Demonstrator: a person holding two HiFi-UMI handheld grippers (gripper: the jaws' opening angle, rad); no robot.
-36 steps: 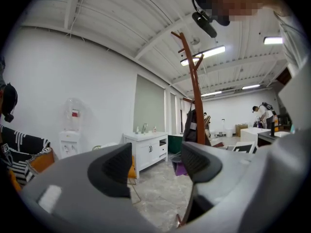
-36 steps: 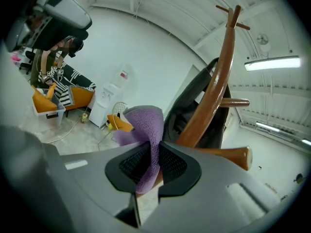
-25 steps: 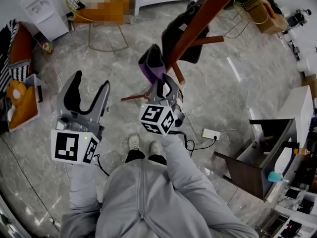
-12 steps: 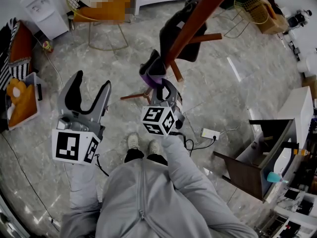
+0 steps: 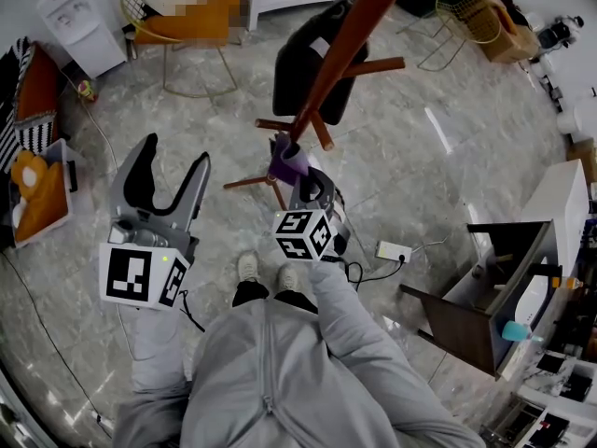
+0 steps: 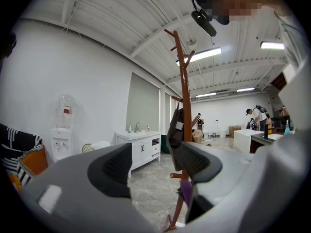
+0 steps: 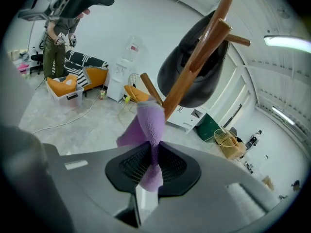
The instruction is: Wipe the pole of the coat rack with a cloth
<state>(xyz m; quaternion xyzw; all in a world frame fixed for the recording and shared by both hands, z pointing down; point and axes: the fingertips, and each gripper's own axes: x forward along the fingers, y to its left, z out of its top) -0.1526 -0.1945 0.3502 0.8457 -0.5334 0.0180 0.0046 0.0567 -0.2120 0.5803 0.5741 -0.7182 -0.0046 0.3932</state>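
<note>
The right claw (image 7: 151, 165), pinching the purple cloth (image 7: 149, 123) just past its tips, has slid lower down the brown pole (image 7: 192, 67), so the wipe seems to be nearing the bottom, while the left claw (image 6: 151, 163) stays spread wide and empty.

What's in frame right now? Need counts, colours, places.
brown wooden coat rack pole: one, brown, slanting down from top centre
purple cloth: one, purple, at the pole's lower part
black hanging item: one, black, on the rack; bag or garment, unclear
white water dispenser: one, white, top left
gold wire chair with orange cushion: one, beside the dispenser
yellow wire basket: one, top right
white power strip: one, on the floor right of the feet
white shoes: two, centre
left gripper: grey, open, empty
right gripper: grey, shut on the cloth
</note>
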